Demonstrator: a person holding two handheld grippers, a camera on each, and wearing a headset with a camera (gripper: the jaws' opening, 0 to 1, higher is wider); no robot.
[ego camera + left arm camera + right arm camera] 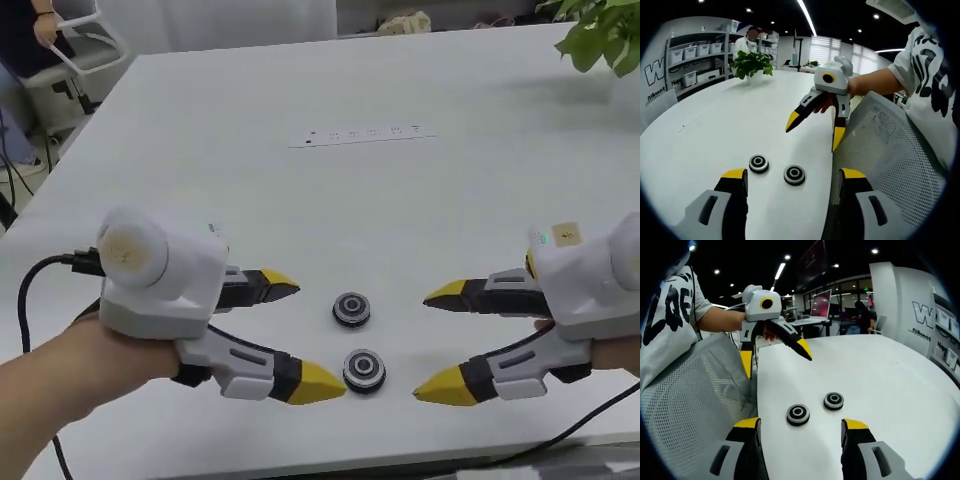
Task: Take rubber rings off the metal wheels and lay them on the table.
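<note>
Two small metal wheels with black rubber rings lie flat on the white table [420,200], near its front edge. The farther wheel [351,309] [758,163] [833,400] and the nearer wheel [364,370] [794,175] [798,414] sit a short gap apart. My left gripper [310,336] [793,181] [777,365] hovers open just left of them. Facing it from the right, my right gripper [425,345] [801,424] [813,137] is also open. Both wheels lie between the two grippers, and neither gripper holds or touches anything.
A row of flush sockets [362,133] sits mid-table. A potted plant [605,35] [751,62] stands at the far right corner. A grey mesh chair [880,150] [690,390] is at the front edge. A cable [40,275] trails from the left gripper.
</note>
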